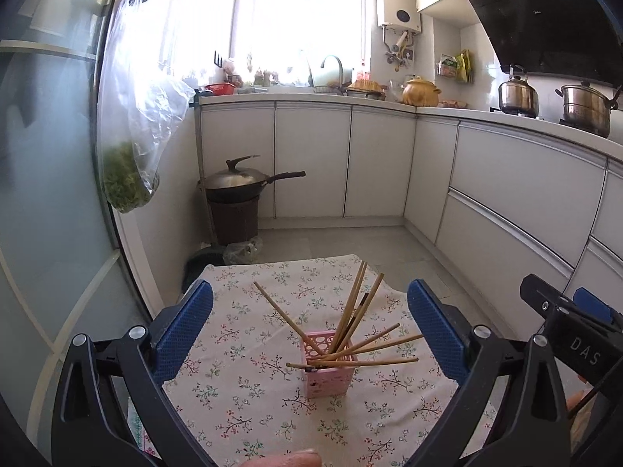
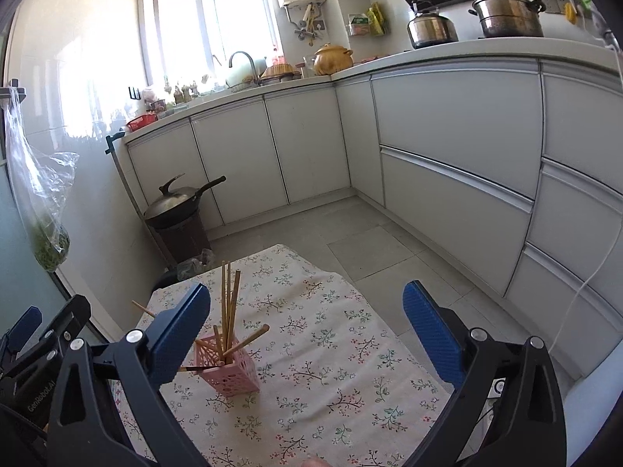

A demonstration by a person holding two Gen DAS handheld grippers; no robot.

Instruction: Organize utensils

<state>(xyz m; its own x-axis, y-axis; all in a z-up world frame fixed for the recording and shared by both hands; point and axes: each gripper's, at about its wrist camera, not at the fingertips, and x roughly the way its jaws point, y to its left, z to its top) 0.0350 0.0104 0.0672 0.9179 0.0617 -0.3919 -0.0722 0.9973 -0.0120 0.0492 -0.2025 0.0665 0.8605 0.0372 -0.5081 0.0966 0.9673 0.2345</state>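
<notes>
A pink perforated utensil holder (image 1: pixel 329 369) stands on a table with a floral cloth (image 1: pixel 249 408). Several wooden chopsticks (image 1: pixel 356 307) stick out of it, fanned in different directions. My left gripper (image 1: pixel 309 334) is open and empty, its blue pads wide apart, above and in front of the holder. In the right wrist view the holder (image 2: pixel 229 367) and chopsticks (image 2: pixel 227 303) are at lower left, partly behind my left finger. My right gripper (image 2: pixel 305 334) is open and empty above the cloth, right of the holder. The right gripper's body (image 1: pixel 572 330) shows at the left view's right edge.
The floral cloth (image 2: pixel 331 350) ends at the far table edge, with grey floor tiles beyond. White kitchen cabinets (image 1: pixel 506 194) run along the back and right. A lidded wok on a brown bin (image 1: pixel 237 194) stands at the left corner. A plastic bag of greens (image 1: pixel 128 148) hangs on the glass door.
</notes>
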